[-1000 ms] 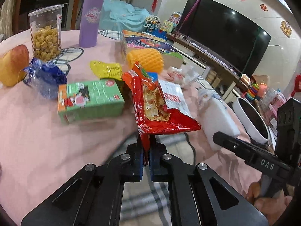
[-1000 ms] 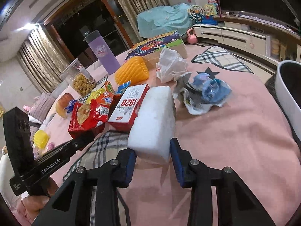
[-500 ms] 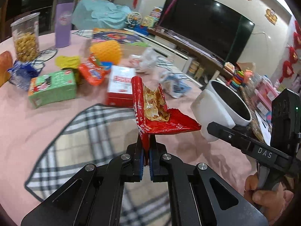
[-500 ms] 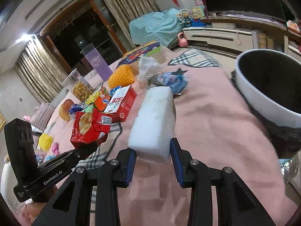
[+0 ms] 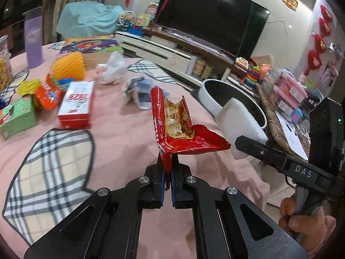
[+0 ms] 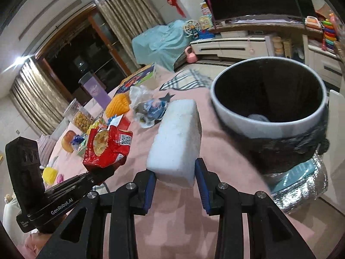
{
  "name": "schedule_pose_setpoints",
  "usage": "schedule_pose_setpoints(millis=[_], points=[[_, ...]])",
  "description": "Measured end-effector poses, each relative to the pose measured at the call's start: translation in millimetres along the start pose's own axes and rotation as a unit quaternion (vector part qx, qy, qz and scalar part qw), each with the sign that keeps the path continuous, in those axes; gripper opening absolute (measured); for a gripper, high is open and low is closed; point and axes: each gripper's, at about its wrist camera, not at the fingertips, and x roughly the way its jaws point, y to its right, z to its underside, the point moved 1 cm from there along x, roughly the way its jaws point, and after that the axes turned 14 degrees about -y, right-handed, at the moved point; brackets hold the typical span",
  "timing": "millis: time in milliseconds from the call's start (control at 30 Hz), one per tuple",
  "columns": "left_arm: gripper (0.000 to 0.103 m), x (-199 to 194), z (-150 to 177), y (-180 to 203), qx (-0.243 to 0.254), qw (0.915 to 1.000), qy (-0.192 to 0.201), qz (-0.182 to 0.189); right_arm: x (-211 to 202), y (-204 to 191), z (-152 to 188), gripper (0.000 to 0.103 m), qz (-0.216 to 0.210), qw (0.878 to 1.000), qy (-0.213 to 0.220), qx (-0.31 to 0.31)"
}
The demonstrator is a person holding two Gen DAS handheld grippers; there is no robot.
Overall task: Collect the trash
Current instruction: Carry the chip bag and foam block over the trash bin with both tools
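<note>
My left gripper (image 5: 167, 180) is shut on the bottom edge of an opened red chip bag (image 5: 179, 129), held up above the pink tablecloth. The same bag (image 6: 106, 149) shows at the left of the right wrist view. My right gripper (image 6: 175, 180) is shut on a white foam block (image 6: 176, 142), and that block (image 5: 239, 127) hangs beside the bin in the left wrist view. A white trash bin (image 6: 269, 120) with a dark inside stands just off the table's edge, to the right of the block. The bin (image 5: 210, 99) lies behind both held items.
On the table lie a red-white carton (image 5: 76, 105), a green carton (image 5: 16, 116), an orange snack pack (image 5: 46, 96), a yellow foam net (image 5: 69, 68), crumpled white (image 5: 112, 70) and blue wrappers (image 5: 138, 95), a purple bottle (image 5: 33, 41) and a plaid mat (image 5: 49, 166). A person's hand (image 5: 299, 220) grips the right tool.
Both grippers have carried the chip bag and the foam block across the table toward the white bin, which now looms much larger. Both grips are unchanged.
</note>
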Motion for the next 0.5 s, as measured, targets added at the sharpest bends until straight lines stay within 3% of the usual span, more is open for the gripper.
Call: schedule_pose_setpoints(millis=[500], points=[[0.003,20,-29,60,0.055,0.9983,-0.006,0.014,-34,36,-16,0.036,0.017,0.999,0.041,0.03]])
